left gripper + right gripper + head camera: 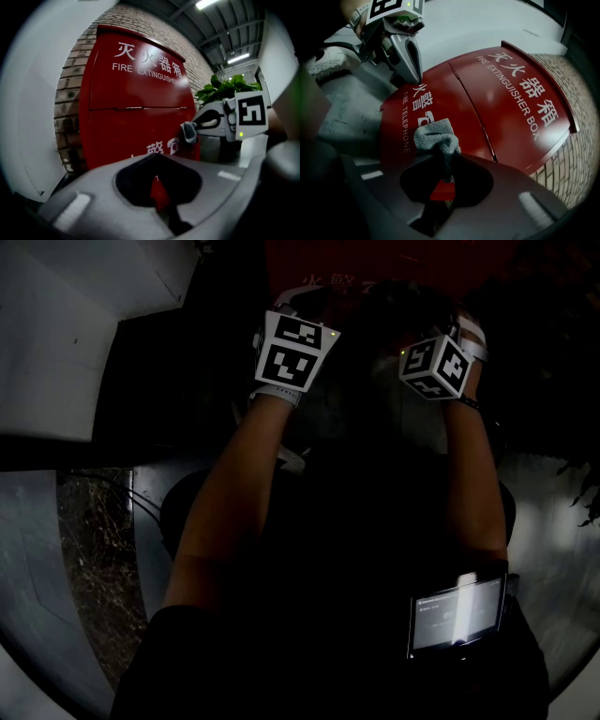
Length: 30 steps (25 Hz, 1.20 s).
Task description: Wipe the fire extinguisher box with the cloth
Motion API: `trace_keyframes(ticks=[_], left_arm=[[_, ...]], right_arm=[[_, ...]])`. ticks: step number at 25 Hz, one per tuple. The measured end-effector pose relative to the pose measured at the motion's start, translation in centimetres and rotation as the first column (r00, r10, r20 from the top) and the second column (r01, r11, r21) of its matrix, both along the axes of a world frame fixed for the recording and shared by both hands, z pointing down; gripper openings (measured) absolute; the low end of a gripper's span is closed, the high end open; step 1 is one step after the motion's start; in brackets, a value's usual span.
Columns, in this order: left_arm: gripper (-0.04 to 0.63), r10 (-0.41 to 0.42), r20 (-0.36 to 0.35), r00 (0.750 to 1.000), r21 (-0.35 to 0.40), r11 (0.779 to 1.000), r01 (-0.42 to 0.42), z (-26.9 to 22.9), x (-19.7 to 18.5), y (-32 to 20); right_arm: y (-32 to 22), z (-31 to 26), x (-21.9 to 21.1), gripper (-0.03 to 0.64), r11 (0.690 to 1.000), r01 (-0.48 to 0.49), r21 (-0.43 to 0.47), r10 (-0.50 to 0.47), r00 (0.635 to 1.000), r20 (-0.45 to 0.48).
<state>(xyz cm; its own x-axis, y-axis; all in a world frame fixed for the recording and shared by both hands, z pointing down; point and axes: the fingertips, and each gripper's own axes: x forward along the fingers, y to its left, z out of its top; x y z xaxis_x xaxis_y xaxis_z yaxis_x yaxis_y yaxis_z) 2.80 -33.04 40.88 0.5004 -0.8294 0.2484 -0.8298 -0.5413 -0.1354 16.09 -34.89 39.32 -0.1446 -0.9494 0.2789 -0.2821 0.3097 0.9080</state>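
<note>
The red fire extinguisher box [136, 108] with white lettering stands against a brick wall; its front fills the right gripper view [501, 93]. My right gripper [447, 158] is shut on a bunched grey cloth [436, 137], held at the box's lower front near the "FIRE TELEPHONE" print. From the left gripper view the same cloth [189, 132] sits by the box's right edge. My left gripper [157, 157] is shut with nothing in it, a little off the box front. The head view is dark; both marker cubes [292, 348] [436, 364] are raised toward the box.
A brick wall [70, 93] and a white wall [37, 93] flank the box on the left. A green potted plant [225, 89] stands to its right. A grey floor [351, 112] lies below. A lit screen [457, 613] hangs at the person's chest.
</note>
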Motion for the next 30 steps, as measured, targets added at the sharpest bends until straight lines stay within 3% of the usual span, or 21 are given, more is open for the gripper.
trace_keyframes(ticks=[9, 14, 30], left_arm=[[0.003, 0.004, 0.023, 1.000, -0.005, 1.000, -0.003, 0.5, 0.0, 0.0], [0.003, 0.001, 0.022, 1.000, -0.006, 1.000, -0.001, 0.6, -0.1, 0.0], [0.003, -0.023, 0.019, 1.000, -0.033, 0.999, 0.024, 1.6, -1.2, -0.3]], right_arm=[[-0.2, -0.5, 1.7, 0.048, 1.000, -0.004, -0.026, 0.006, 0.998, 0.066], [-0.2, -0.5, 4.3, 0.048, 0.998, -0.060, -0.030, 0.062, 0.994, 0.091], [0.0, -0.2, 7.5, 0.049, 0.990, -0.139, -0.028, 0.141, 0.985, 0.095]])
